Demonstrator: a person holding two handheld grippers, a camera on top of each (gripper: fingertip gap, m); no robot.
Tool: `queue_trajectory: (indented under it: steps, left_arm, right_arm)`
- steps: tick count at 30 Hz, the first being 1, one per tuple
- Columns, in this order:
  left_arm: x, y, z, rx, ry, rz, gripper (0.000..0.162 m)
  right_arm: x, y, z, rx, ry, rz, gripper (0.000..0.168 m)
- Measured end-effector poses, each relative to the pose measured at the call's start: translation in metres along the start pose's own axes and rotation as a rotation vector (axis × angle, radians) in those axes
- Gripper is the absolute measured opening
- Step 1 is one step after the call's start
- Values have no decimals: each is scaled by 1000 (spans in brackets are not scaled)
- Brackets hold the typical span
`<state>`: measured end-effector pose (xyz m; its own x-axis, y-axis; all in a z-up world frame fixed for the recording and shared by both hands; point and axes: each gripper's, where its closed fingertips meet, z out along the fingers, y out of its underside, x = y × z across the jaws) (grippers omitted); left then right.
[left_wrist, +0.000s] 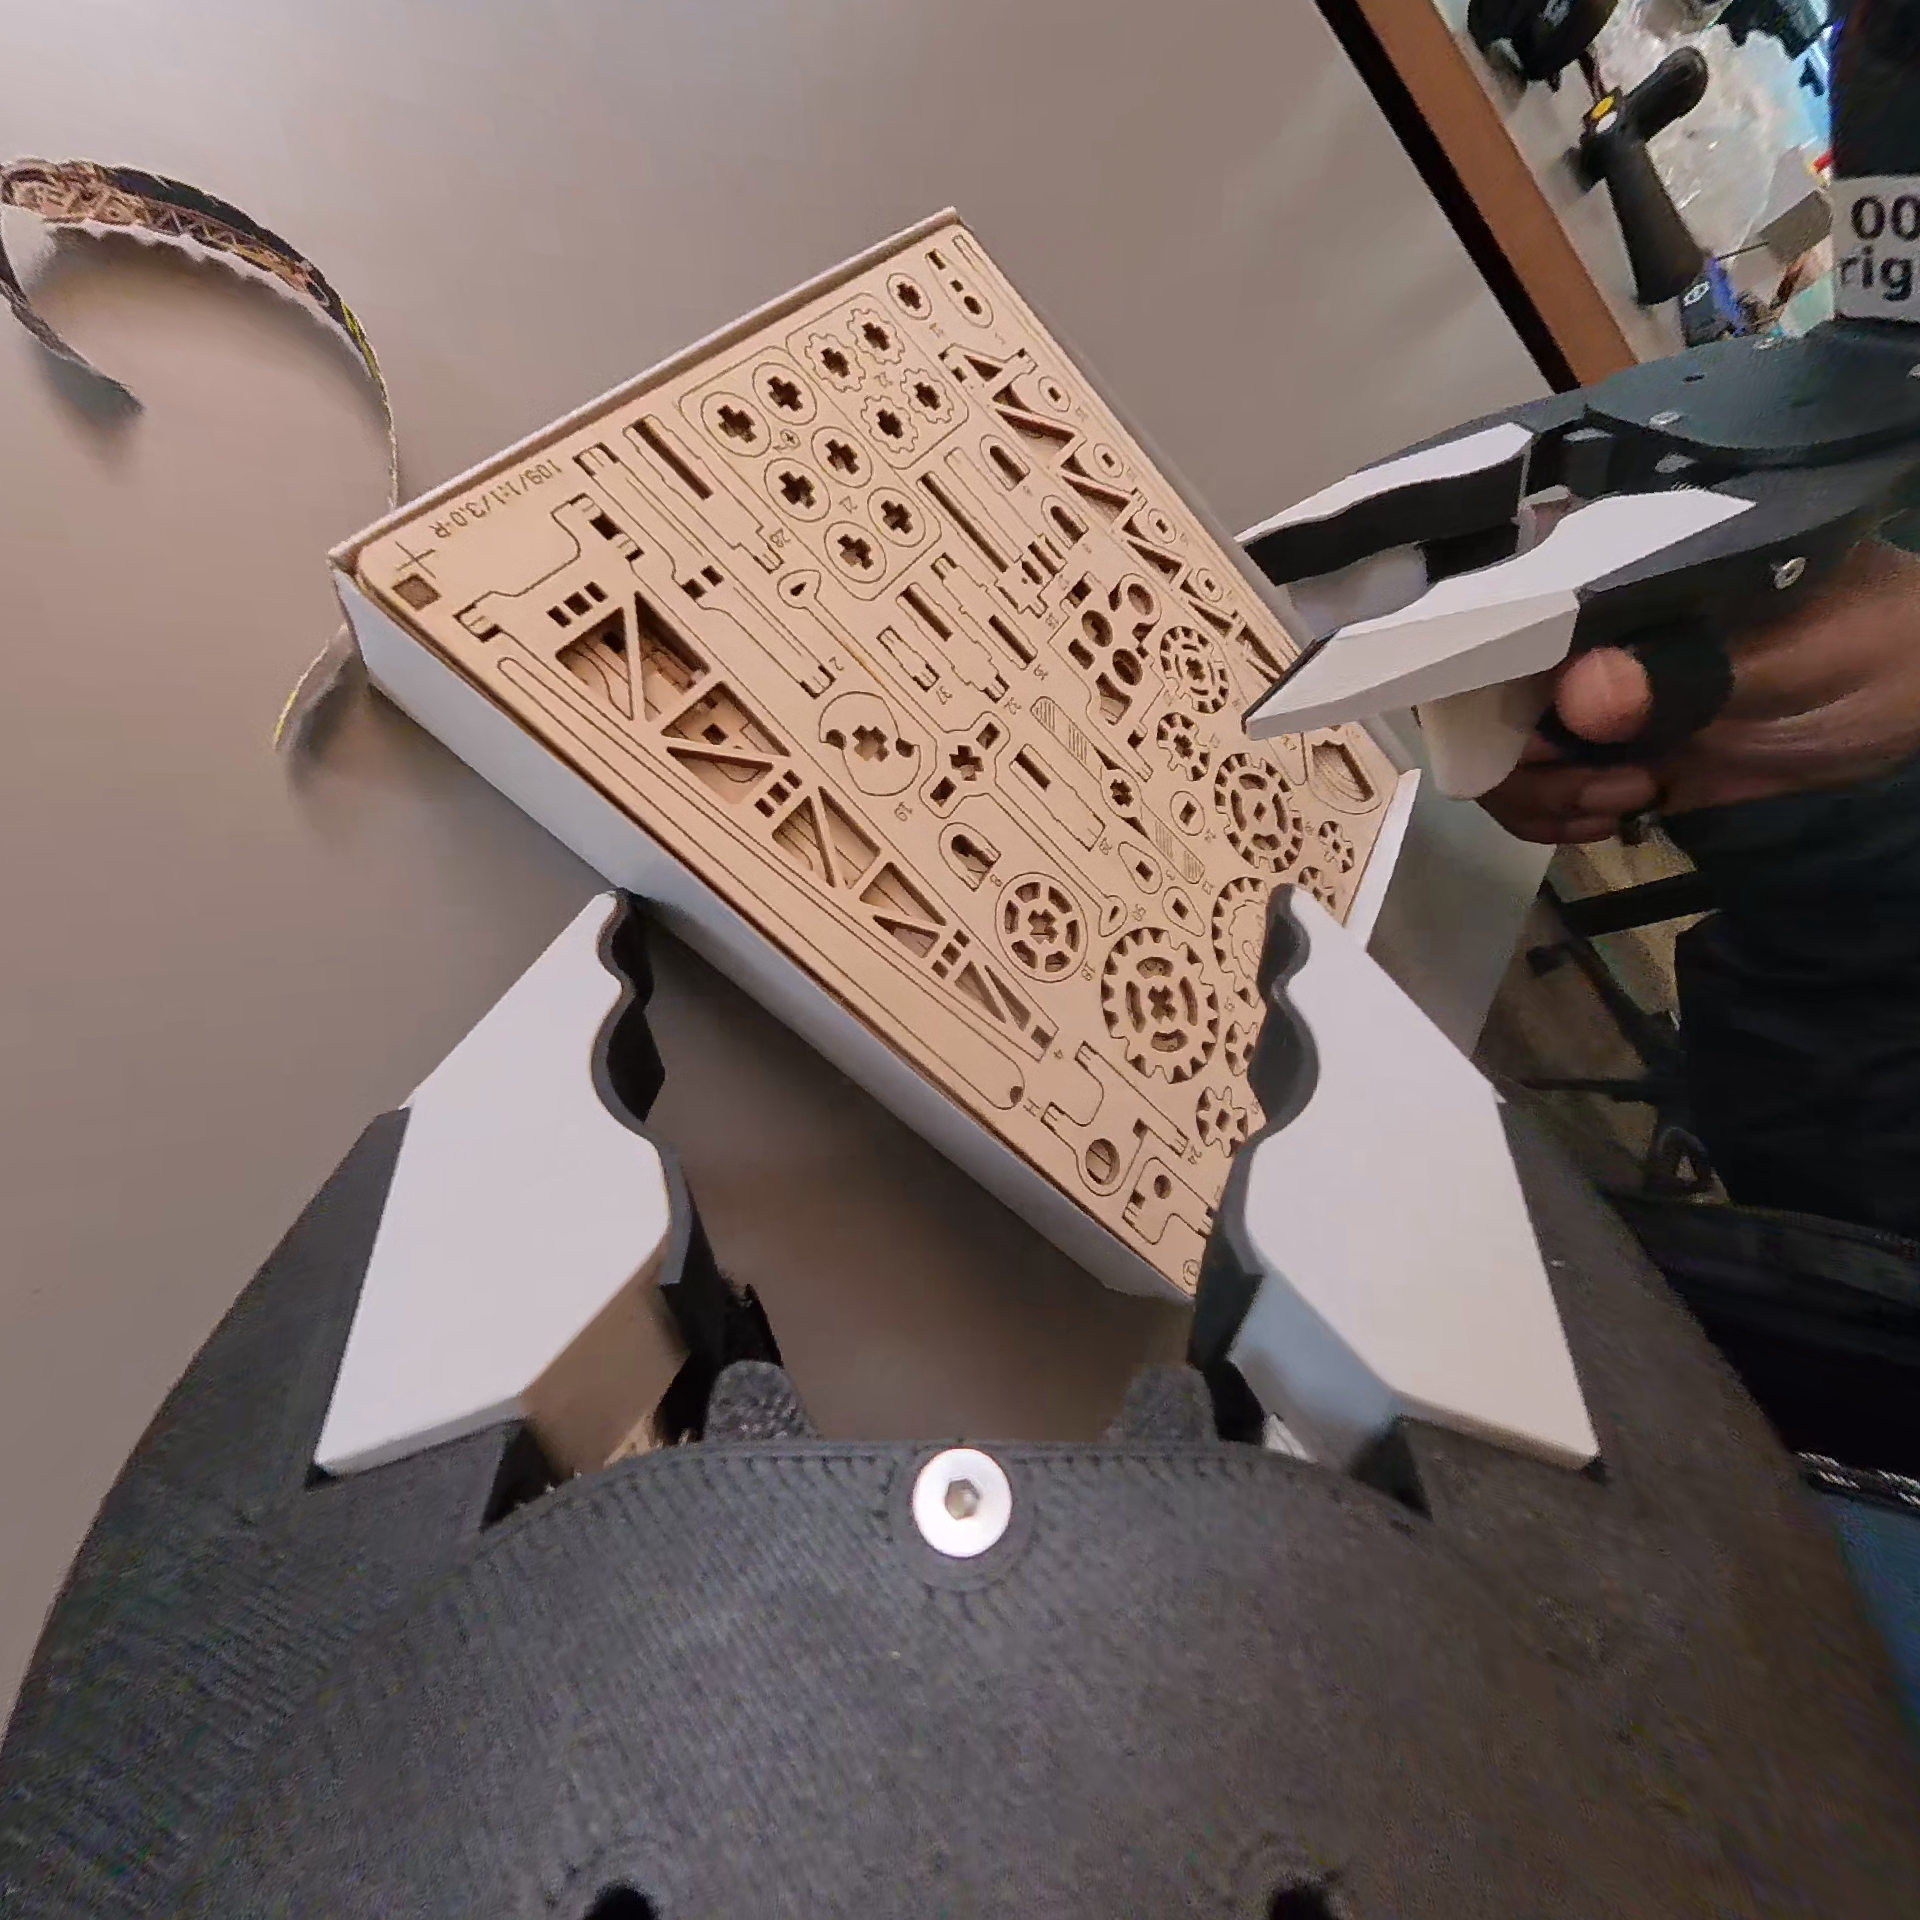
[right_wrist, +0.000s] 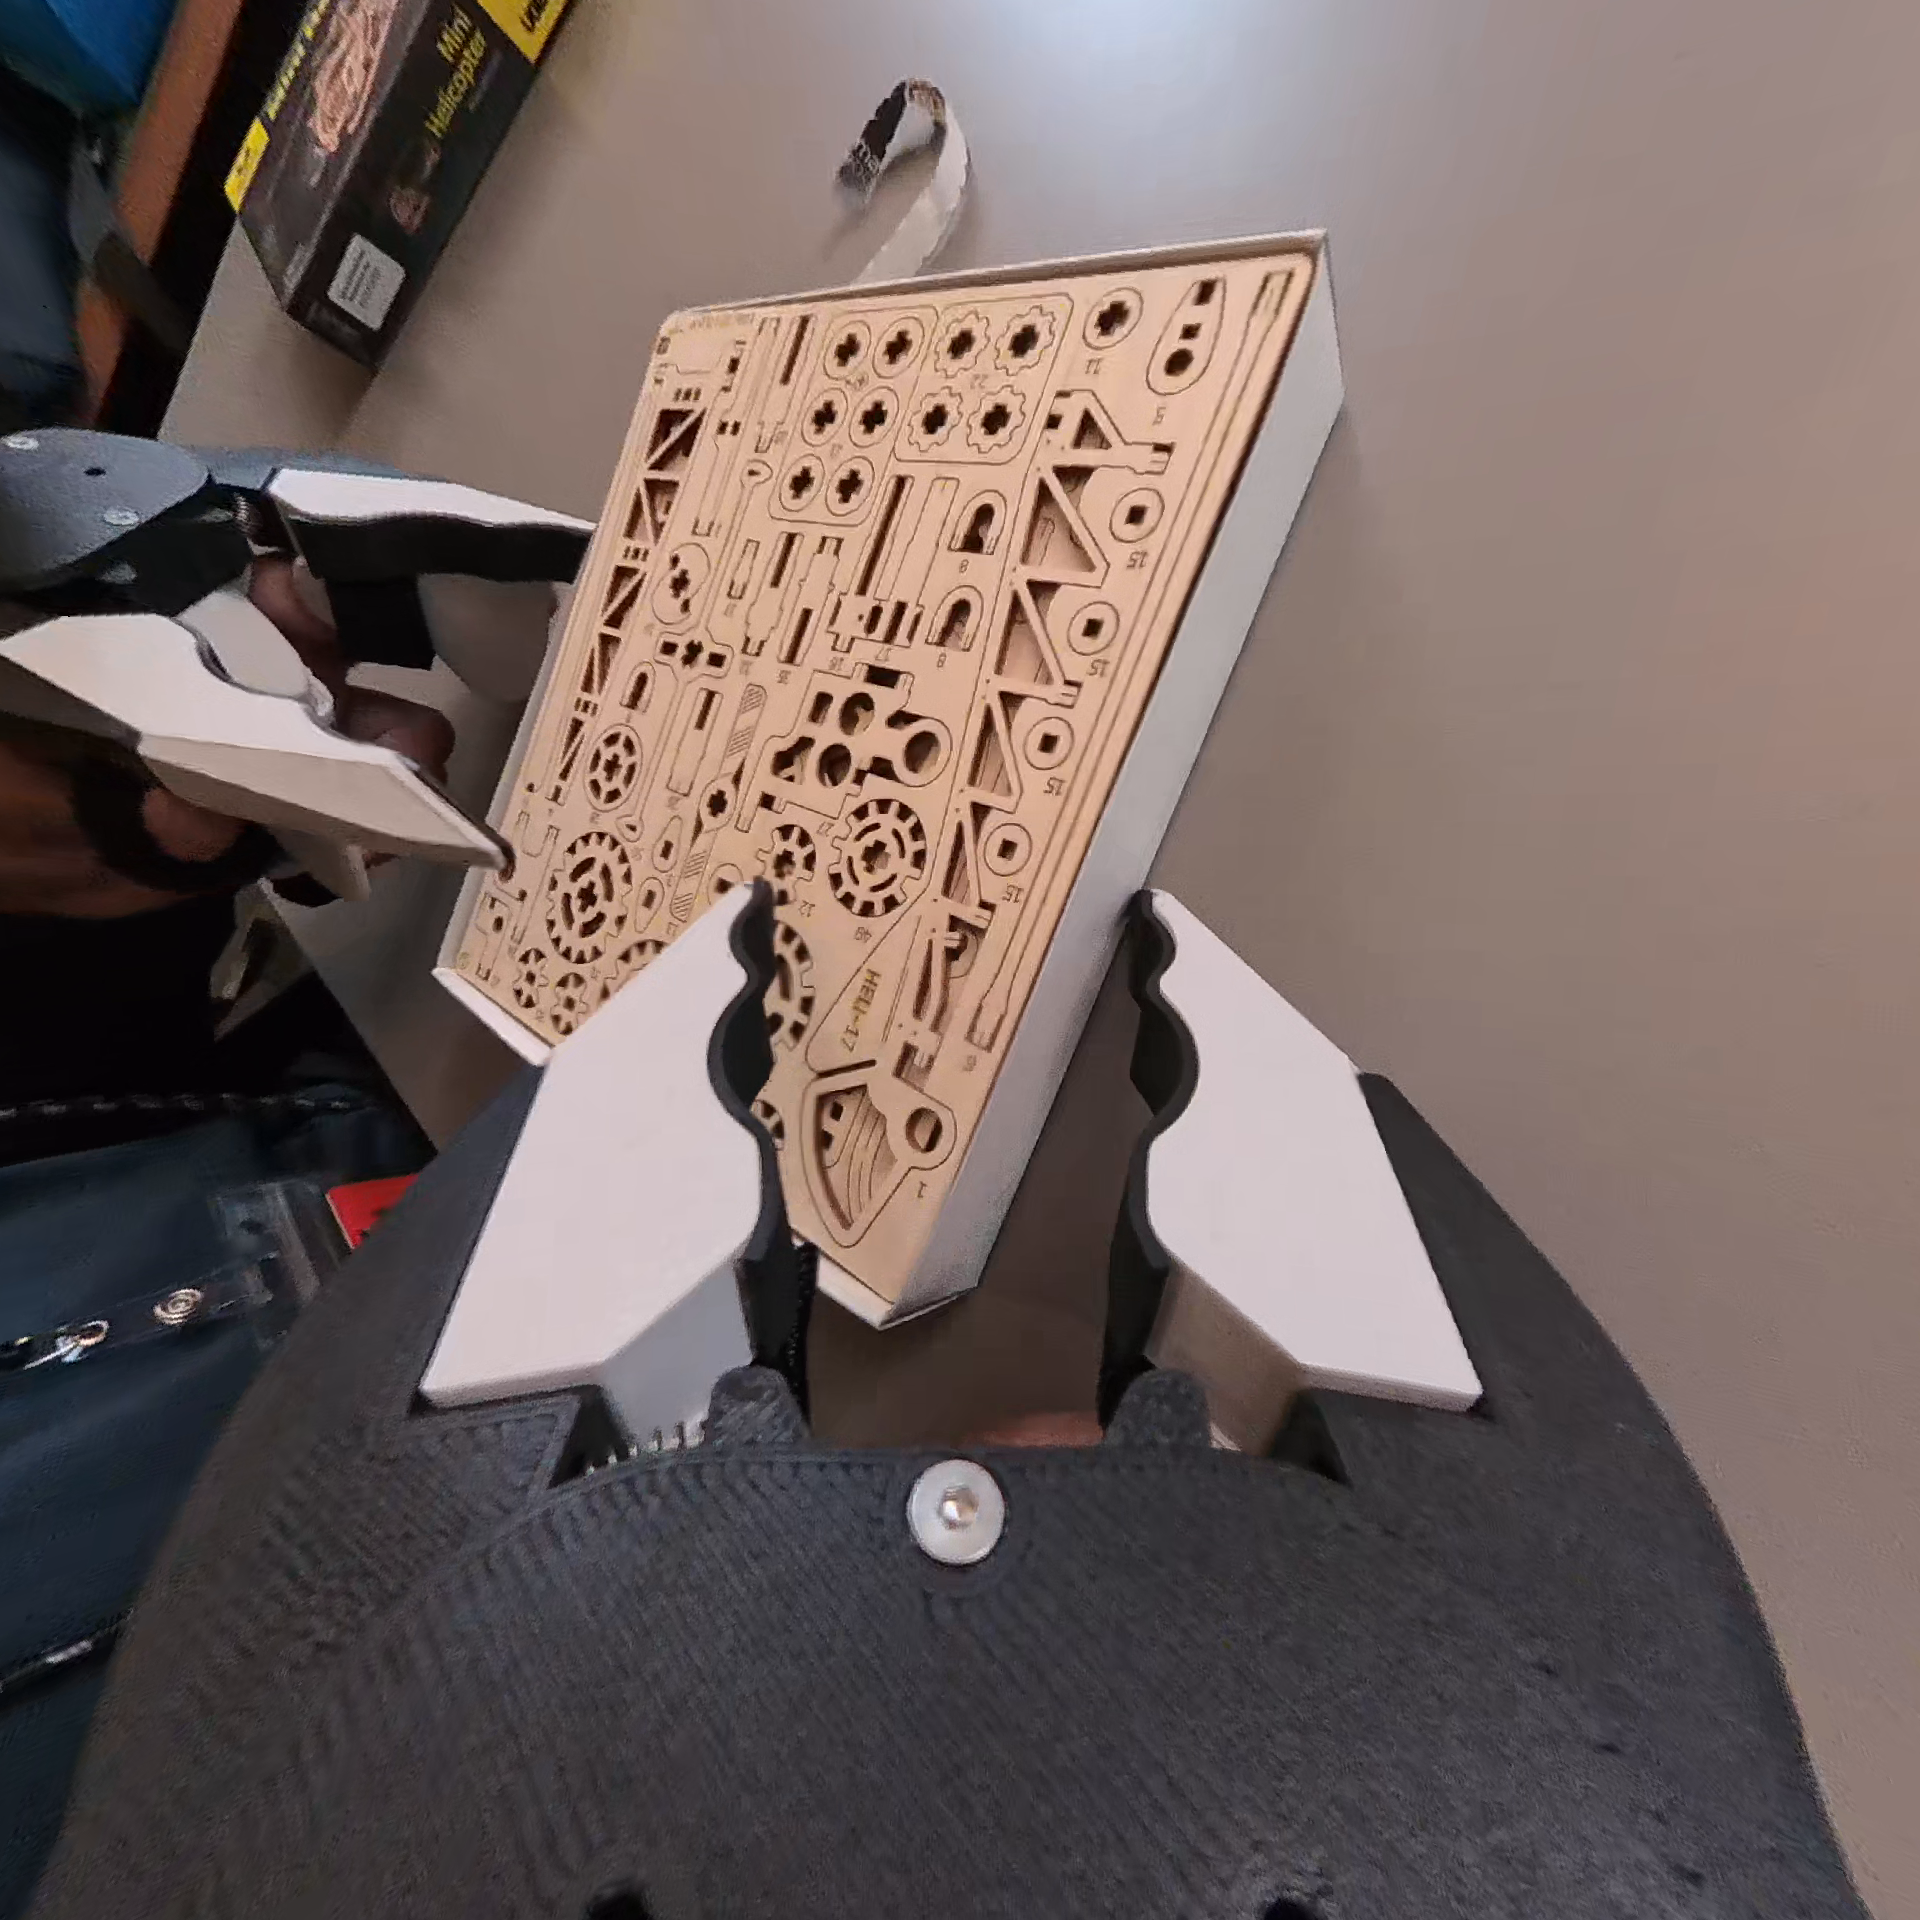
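My left claw (left_wrist: 951, 997) and right claw (right_wrist: 951, 966) both gape apart, straddling near corners of the white tray (left_wrist: 582, 790) holding the laser-cut wooden sheet (left_wrist: 883, 665) on the grey table (left_wrist: 208, 935)

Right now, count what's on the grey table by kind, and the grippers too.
White tray with wooden cut-out sheet: 1
Torn strips: 1
Dark printed boxes: 1
Grippers: 2, the left gripper and right gripper, both open at the tray's corners
Total: 5

Wooden sheet (left_wrist: 831, 707) in tray (left_wrist: 499, 717), strip (left_wrist: 343, 312) behind, box (right_wrist: 374, 156) beyond
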<state>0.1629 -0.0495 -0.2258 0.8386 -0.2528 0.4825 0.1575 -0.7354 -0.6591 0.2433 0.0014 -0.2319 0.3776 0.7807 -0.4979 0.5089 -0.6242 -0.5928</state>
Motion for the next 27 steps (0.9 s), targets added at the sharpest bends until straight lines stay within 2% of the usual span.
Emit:
queue_trajectory:
  steps: [4, 8, 16, 21, 27]
  left_arm:
    - [0, -2, 0, 22, -12, 0, 126]
    - [-6, -5, -2, 48, -25, -2, 136]
    - [-6, -18, -16, 156, 125, -143, 142]
    - [-6, -20, -19, 203, 142, -165, 144]
    - [-6, -21, -21, 219, 165, -186, 146]
  right_arm:
    - [-10, -7, -3, 38, -69, 31, 72]
    - [-34, -24, -16, 122, -162, 14, 65]
    - [-86, -56, -38, 272, -265, -80, 48]
    - [-94, -66, -36, 329, -245, -95, 51]
    - [-98, -72, -36, 393, -312, 24, 55]
